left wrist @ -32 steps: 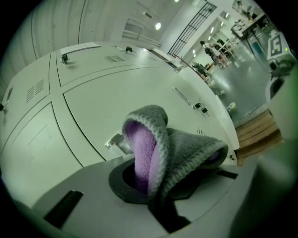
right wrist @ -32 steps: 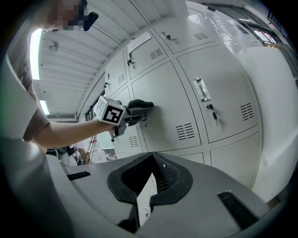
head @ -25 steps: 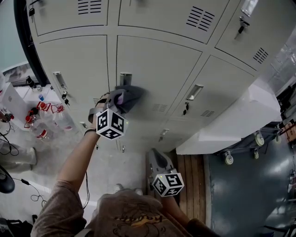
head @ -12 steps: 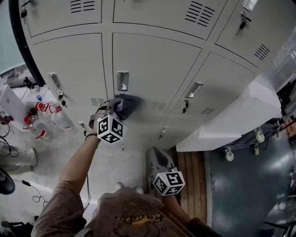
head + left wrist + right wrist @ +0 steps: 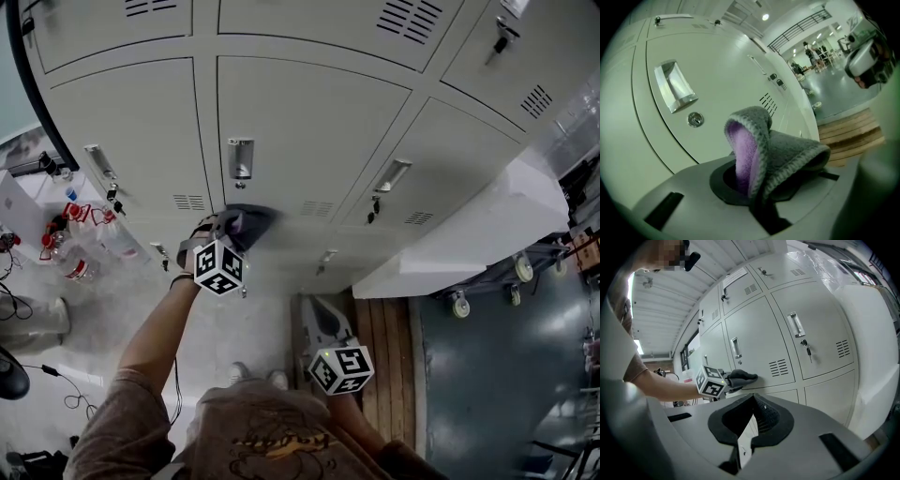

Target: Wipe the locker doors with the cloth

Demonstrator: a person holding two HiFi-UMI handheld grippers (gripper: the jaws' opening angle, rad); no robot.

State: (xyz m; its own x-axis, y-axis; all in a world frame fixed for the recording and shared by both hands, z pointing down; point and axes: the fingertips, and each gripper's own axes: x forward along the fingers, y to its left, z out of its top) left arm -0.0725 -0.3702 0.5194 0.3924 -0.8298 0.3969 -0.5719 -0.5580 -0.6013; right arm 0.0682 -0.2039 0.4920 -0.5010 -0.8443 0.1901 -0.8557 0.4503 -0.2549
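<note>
Moved lower: cloth [image 5: 248, 222], fold pointing at door [image 5: 300, 122].

The locker doors [image 5: 300, 122] are smooth painted metal with a soft sheen. The recessed handle [image 5: 675, 86] and the lock [image 5: 695, 119] are bright polished metal. The cloth [image 5: 783, 150] is fleecy, grey outside and purple inside, with a stitched hem. The left gripper [image 5: 757, 197] and the right gripper [image 5: 743, 427] are matt grey plastic with black pads [image 5: 764, 416], ribbed on the right one. Past the lockers' lower edge lie bare wooden planks [image 5: 384, 342] and a glossy floor [image 5: 487, 375].

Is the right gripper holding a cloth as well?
No, the right gripper has nothing between its jaws; only the left gripper grips the cloth.
</note>
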